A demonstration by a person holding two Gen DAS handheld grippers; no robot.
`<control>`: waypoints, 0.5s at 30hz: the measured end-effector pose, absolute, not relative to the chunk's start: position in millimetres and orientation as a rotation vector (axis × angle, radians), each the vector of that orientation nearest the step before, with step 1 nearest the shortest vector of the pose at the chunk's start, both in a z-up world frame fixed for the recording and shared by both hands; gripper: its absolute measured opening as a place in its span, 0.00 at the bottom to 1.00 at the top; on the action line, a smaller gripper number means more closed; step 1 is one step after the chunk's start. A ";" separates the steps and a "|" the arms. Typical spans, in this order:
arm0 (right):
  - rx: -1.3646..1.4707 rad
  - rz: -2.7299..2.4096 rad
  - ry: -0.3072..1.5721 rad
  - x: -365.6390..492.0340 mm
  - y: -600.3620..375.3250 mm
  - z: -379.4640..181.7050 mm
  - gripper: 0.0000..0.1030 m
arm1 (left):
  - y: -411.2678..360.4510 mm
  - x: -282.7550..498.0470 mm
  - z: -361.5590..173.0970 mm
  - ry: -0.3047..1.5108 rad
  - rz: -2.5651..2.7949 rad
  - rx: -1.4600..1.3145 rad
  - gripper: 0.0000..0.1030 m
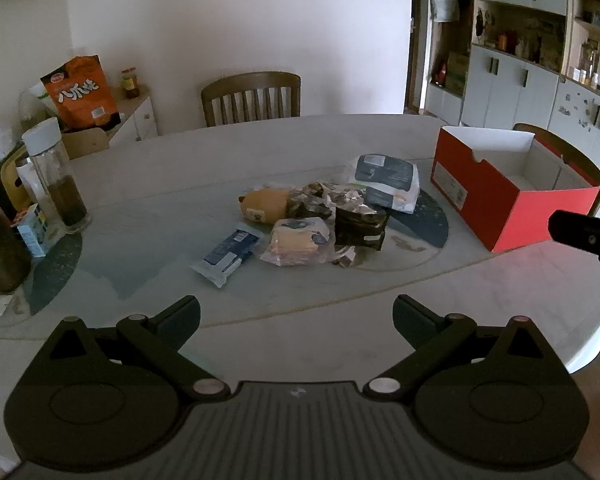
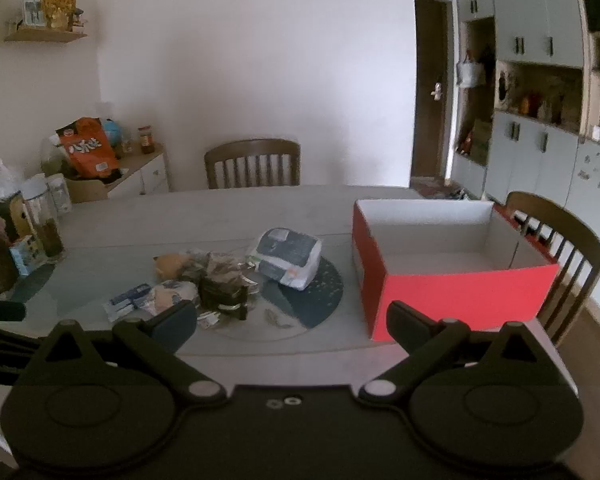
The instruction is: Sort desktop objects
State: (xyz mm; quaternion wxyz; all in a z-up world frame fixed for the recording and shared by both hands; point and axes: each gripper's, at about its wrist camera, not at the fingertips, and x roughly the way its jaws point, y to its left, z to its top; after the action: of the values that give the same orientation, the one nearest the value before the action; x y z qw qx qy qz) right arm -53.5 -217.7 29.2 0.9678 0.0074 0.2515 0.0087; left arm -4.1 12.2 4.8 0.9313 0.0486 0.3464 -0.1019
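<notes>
A pile of snack packets lies mid-table: a white and blue bag (image 1: 388, 180) (image 2: 288, 256), a yellow pouch (image 1: 266, 205), a blue and white packet (image 1: 228, 254) (image 2: 126, 300), a clear bread pack (image 1: 298, 240), a dark packet (image 1: 360, 226) (image 2: 224, 294). A red box (image 1: 512, 212) (image 2: 452, 292), open and empty, stands to the right. My left gripper (image 1: 296, 322) is open, near the table's front edge, short of the pile. My right gripper (image 2: 292, 326) is open, in front of the box and pile. It also shows at the left wrist view's right edge (image 1: 588, 236).
Bottles and jars (image 1: 56, 176) and a small carton (image 1: 34, 230) crowd the table's left end. Wooden chairs stand at the far side (image 1: 252, 98) and behind the box (image 2: 556, 240). A side cabinet with an orange snack bag (image 1: 82, 92) stands left; cupboards line the right wall.
</notes>
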 end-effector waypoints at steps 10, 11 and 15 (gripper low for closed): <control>0.007 -0.002 0.499 -49.5 -207.8 28.0 0.98 | 25.3 0.6 2.6 0.704 -0.237 0.099 1.00; 0.007 -0.001 0.502 -48.6 -205.9 27.7 0.98 | 27.1 1.2 1.4 0.706 -0.247 0.098 1.00; 0.001 0.010 0.511 -43.8 -196.3 24.1 0.98 | 35.8 4.7 -5.4 0.711 -0.245 0.102 1.00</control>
State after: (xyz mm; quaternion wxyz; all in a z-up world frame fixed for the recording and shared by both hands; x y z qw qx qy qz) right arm -43.8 -196.3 24.1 0.9675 0.0004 0.2529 0.0047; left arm 4.7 35.8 -5.4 0.9288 0.0497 0.3471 -0.1197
